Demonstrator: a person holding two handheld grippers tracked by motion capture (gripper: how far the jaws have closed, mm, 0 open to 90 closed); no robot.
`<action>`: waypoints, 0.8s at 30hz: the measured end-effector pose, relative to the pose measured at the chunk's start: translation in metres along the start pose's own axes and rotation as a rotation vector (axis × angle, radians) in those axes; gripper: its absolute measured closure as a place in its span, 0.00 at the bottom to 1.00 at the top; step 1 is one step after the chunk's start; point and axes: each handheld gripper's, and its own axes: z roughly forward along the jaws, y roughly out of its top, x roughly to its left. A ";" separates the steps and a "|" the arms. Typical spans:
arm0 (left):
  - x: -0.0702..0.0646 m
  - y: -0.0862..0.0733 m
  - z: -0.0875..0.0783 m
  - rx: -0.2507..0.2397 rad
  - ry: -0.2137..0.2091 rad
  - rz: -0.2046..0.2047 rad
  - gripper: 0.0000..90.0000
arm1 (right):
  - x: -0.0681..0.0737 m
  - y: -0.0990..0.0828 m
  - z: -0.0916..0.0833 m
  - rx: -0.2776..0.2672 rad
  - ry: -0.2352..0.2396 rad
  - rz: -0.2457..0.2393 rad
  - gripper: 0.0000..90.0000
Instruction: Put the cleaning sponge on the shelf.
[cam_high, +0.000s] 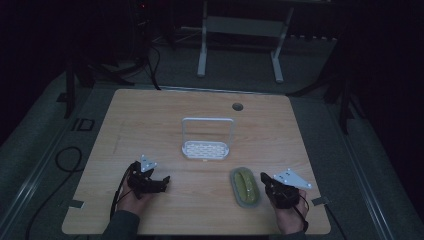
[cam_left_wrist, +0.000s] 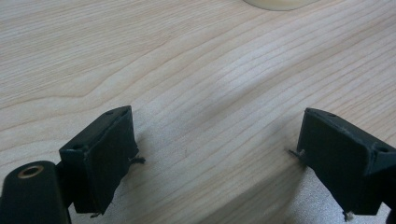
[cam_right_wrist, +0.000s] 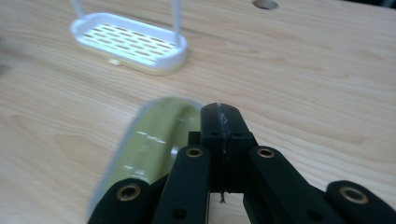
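High view, near edge of the wooden table: left gripper by the near left corner, jaws spread wide, nothing between them. Right gripper by the near right corner — jaws pressed tight together, holding nothing, just beside a green oval dish. Farther off, mid-table — white slotted tray with a tall hoop handle.

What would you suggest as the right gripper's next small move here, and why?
Probably open the right gripper first. Its jaws are pressed shut with nothing between them, right beside the green oval dish, so it cannot take hold of the rim as it stands. The white slotted rack sits apart, farther up the table.
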 end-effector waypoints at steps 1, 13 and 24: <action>0.000 0.000 0.000 0.000 0.000 0.000 0.13 | 0.004 0.002 -0.001 -0.001 0.009 -0.011 1.00; 0.000 0.000 0.000 0.000 0.000 0.000 0.13 | 0.047 0.011 -0.003 0.022 0.106 -0.115 1.00; 0.000 0.000 0.000 0.000 0.000 0.000 0.13 | 0.060 -0.002 0.007 0.111 0.142 -0.158 1.00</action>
